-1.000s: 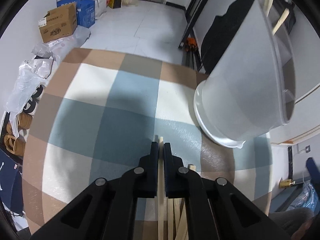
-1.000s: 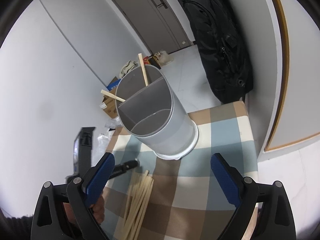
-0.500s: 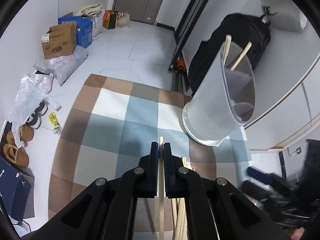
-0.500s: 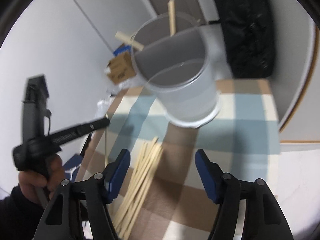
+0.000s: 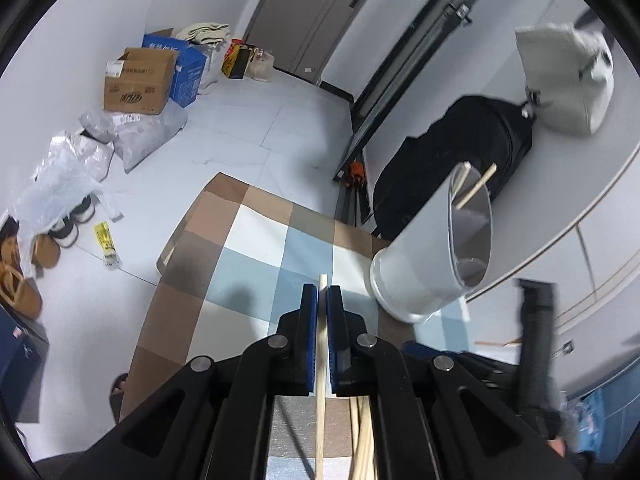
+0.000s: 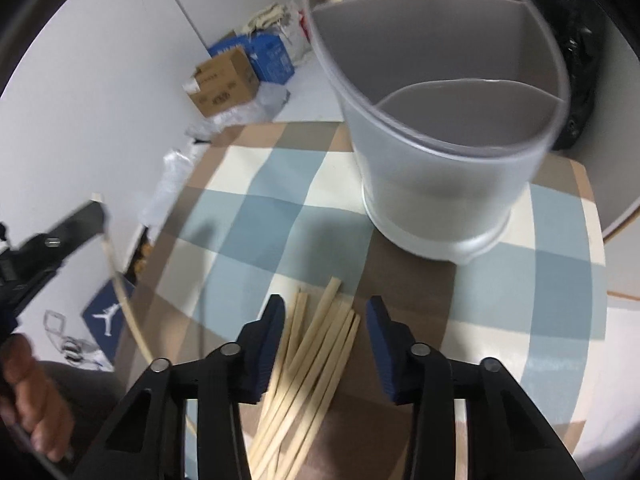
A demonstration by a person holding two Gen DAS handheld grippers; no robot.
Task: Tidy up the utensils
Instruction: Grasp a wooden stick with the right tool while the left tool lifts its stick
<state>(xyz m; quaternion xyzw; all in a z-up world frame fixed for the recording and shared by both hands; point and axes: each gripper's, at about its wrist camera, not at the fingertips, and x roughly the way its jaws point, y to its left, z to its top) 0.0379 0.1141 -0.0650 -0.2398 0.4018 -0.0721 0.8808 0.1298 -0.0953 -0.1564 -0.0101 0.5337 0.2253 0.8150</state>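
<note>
The left claw point(image 5: 322, 300) is clamped tight on one thin pale wooden chopstick point(image 5: 321, 380), pinched near its far tip, so most of the stick hangs back under the claw. The right claw point(image 6: 325, 312) sits low over the loose bundle of matching wooden chopsticks point(image 6: 312, 364) on the checked blue, brown and cream tabletop point(image 6: 248, 216); its jaws are closing with several sticks between them, pads not pressing yet.

These sticks look light, stiff and smooth, so they'd likely roll or fan out. Grabbing one mid-length probably beats scooping the bunch.

Just beyond the pile stands the tall frosted grey plastic holder with inner dividers point(image 6: 440, 152), two sticks already in its far compartment. It sits near the tabletop's far right edge, so a bump could tip it. Plenty of open cloth to the left.
</note>
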